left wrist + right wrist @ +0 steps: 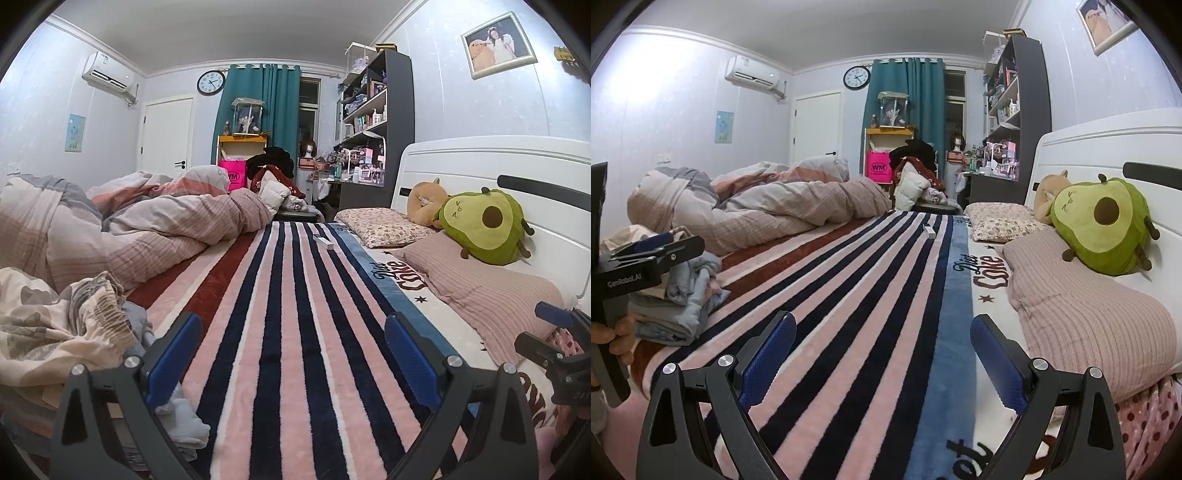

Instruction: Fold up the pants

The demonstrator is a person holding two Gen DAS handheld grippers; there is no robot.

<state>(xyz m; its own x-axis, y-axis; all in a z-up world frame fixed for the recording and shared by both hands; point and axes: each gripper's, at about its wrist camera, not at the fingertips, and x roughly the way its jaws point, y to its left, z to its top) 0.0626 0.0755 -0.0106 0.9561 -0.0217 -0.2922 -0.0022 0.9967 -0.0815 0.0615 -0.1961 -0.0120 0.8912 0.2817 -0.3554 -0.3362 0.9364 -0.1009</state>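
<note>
Here both grippers are hovering low over a bed, and neither is holding anything. The left gripper [293, 363] is sitting at the bottom centre of the left wrist view with its jaws spread wide, and the striped blanket [280, 314] is showing bare between the blue pads [173, 363]. The right gripper [882, 363] is sitting likewise at the bottom centre of the right wrist view, jaws wide, nothing between them.

The pants [62, 328] are lying crumpled at the lower left of the left wrist view, their gathered waistband turned toward the lens, on top of a pile of pale blue clothes [687, 291]. The pile is resting on the left margin of the blanket, just beside the left gripper's left finger.

Open room is running up the middle of both frames: the stripes are stretching away toward the far edge of the bed, with only a small white box [323, 242] lying on them well up the frame. A heaped duvet [147, 225] is bounding that lane on the left. Along the right edge, pink pillows [480, 291] and an avocado plush toy [484, 225] are leaning against the white headboard [480, 162].
</note>
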